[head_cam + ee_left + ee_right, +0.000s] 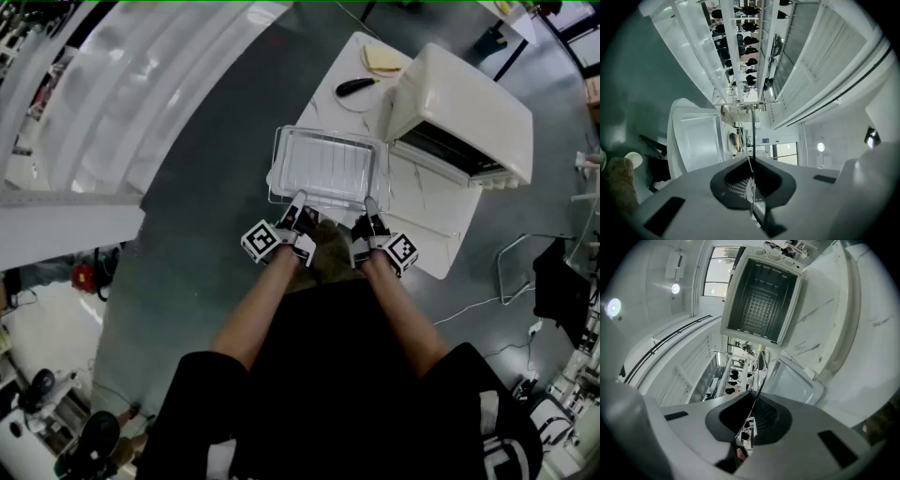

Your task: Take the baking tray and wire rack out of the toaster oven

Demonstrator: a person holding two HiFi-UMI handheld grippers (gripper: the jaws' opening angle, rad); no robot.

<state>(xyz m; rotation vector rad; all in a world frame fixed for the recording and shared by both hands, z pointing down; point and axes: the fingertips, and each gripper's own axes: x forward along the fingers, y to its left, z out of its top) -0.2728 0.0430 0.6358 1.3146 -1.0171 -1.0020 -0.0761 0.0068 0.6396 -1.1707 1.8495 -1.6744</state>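
Wire rack (330, 167), likely light, stiff, slippery, clamped at edge rod by left claw (296, 208) and right claw (372, 212) beside toaster oven (459, 103).

White toaster oven (459, 103), white veined table (427, 214), silver wire rack (753, 136)

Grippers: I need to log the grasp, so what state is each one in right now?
Left gripper: closed on the wire rack.
Right gripper: closed on the same wire rack.
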